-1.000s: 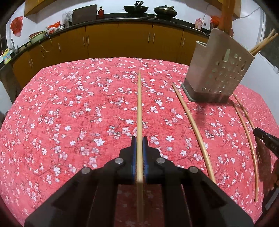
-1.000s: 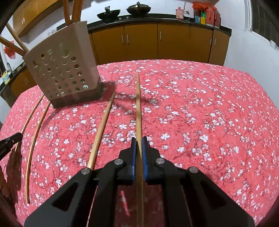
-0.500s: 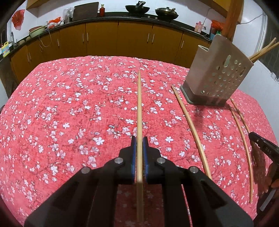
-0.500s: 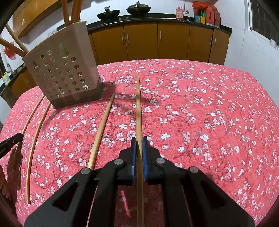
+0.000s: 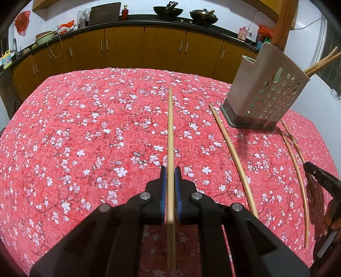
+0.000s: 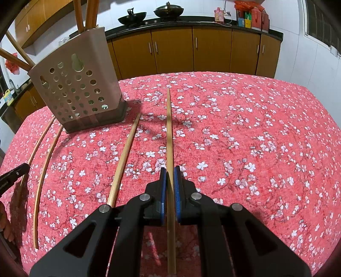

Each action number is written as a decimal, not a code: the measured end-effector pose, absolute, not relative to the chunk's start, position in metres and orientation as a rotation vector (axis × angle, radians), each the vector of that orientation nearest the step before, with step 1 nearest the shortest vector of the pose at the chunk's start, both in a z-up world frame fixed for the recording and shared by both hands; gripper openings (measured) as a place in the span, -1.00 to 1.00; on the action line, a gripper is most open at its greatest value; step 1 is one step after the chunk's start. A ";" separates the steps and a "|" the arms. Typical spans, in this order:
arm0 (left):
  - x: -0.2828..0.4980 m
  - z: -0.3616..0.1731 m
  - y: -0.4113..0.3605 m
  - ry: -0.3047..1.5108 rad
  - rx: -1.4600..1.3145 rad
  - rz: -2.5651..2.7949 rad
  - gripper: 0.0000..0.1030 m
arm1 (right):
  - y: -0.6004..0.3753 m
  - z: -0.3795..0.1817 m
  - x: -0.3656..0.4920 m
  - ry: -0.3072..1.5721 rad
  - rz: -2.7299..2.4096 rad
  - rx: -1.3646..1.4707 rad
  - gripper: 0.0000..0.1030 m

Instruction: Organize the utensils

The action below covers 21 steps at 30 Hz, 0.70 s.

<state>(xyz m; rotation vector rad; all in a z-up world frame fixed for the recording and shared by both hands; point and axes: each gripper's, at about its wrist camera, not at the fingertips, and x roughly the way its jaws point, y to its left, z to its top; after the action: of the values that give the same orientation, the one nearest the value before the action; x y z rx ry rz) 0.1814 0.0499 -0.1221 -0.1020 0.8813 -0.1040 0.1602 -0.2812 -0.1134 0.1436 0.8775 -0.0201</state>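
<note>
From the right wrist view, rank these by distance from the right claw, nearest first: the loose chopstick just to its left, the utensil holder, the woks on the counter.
1. Loose chopstick: on the tablecloth, just left of the right claw.
2. Utensil holder: farther back on the left, standing on the table.
3. Woks: farthest, on the counter against the back wall.

Red tablecloth (image 5: 85,132) w/ white blossom print, pale tan chopsticks (image 5: 170,132), beige perforated utensil holder (image 5: 266,85) upper right, orange-brown cabinets (image 5: 127,49), black grippers w/ blue pads (image 5: 163,189), black woks (image 5: 168,9) top centre.
</note>
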 end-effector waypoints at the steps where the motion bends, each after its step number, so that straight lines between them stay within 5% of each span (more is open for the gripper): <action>1: 0.180 -0.122 0.050 0.882 -0.098 -0.105 -0.80 | -0.281 -0.114 0.158 0.877 -0.019 0.146 -0.83; 21: 0.167 -0.121 0.042 0.886 -0.039 -0.089 -0.84 | -0.283 -0.113 0.151 0.877 -0.013 0.161 -0.84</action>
<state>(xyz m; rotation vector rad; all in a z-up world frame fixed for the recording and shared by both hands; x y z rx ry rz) 0.1668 0.0424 -0.1210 -0.0387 0.8859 -0.0890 0.1507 -0.2826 -0.1129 0.1613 0.8765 -0.0130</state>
